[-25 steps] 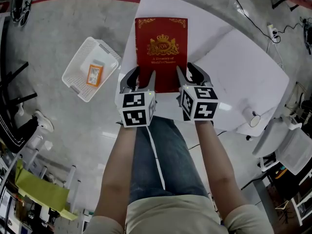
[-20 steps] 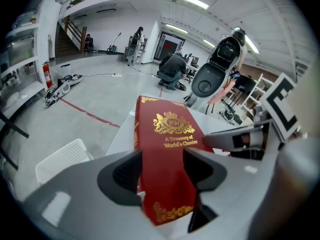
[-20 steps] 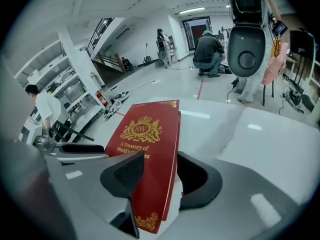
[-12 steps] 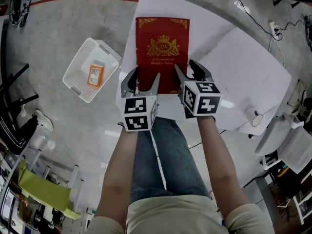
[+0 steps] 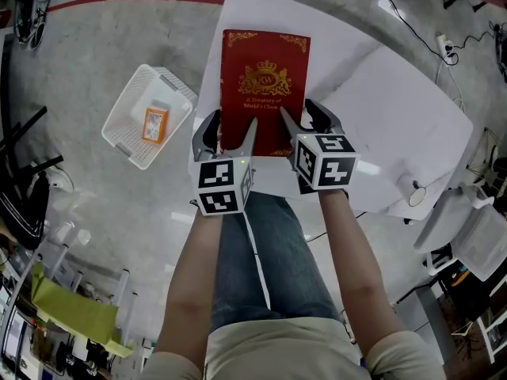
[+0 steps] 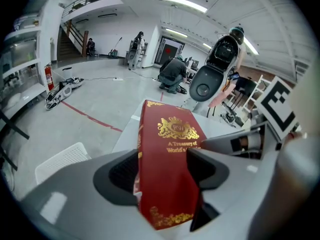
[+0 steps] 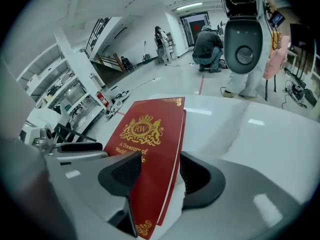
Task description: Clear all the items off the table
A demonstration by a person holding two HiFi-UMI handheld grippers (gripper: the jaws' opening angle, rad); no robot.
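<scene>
The book [image 5: 264, 93] lies flat on the table [image 5: 396, 109] at twelve o'clock. Our left gripper [image 5: 230, 133] and right gripper [image 5: 305, 119] straddle its near corners, jaws just widened and unclamped. It looks stiff, heavy and slick, so we'd pinch those corners deep.

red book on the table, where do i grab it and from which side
Grip the book by its near short edge, one corner per gripper, coming from the person's side: it lies flat on the table, lengthwise away. The left gripper and right gripper straddle those corners; their jaws have just been opening and don't press.
</scene>
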